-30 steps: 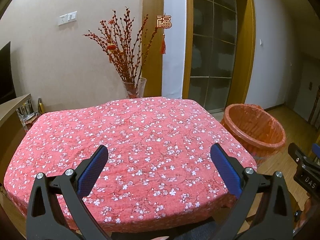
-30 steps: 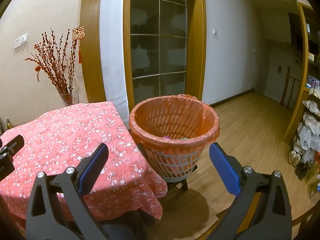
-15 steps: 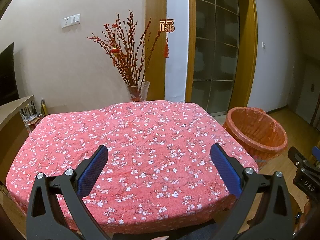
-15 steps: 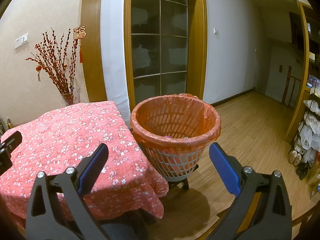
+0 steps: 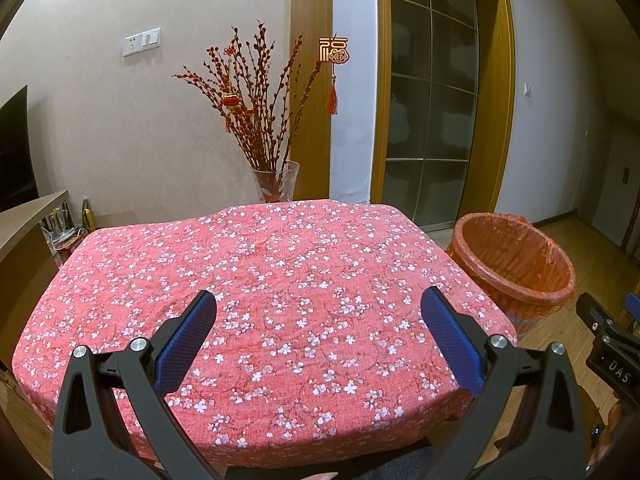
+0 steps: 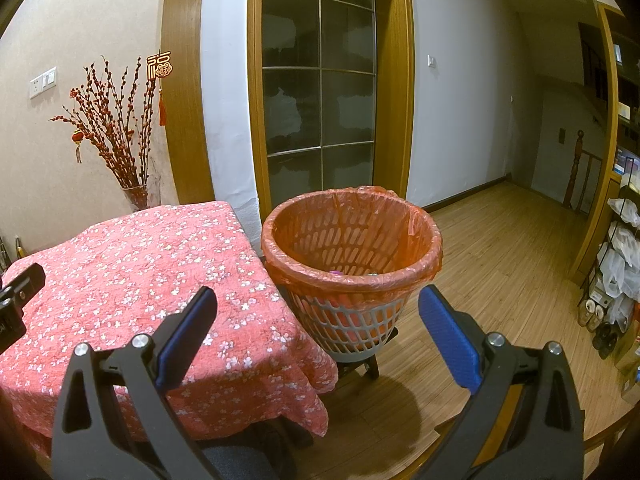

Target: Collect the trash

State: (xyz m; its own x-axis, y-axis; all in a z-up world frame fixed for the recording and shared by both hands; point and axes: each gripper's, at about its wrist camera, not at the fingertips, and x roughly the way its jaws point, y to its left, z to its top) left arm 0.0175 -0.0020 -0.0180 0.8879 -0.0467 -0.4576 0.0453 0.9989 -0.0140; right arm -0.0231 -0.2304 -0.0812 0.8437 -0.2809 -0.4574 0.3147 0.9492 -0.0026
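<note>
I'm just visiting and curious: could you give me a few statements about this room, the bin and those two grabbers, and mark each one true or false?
1. The trash basket has an orange bag lining it. True.
2. The left gripper holds a piece of trash. False: its fingers are spread with nothing between them.
3. The basket sits on top of the table. False: it stands beside the table.
4. A vase of red branches stands behind the table. True.
5. The right gripper is open. True.

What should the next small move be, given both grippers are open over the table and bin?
Probably none beyond parking: the left gripper and right gripper are open and hold nothing, no trash shows on the floral tablecloth, and small items already lie in the lined bin.
</note>
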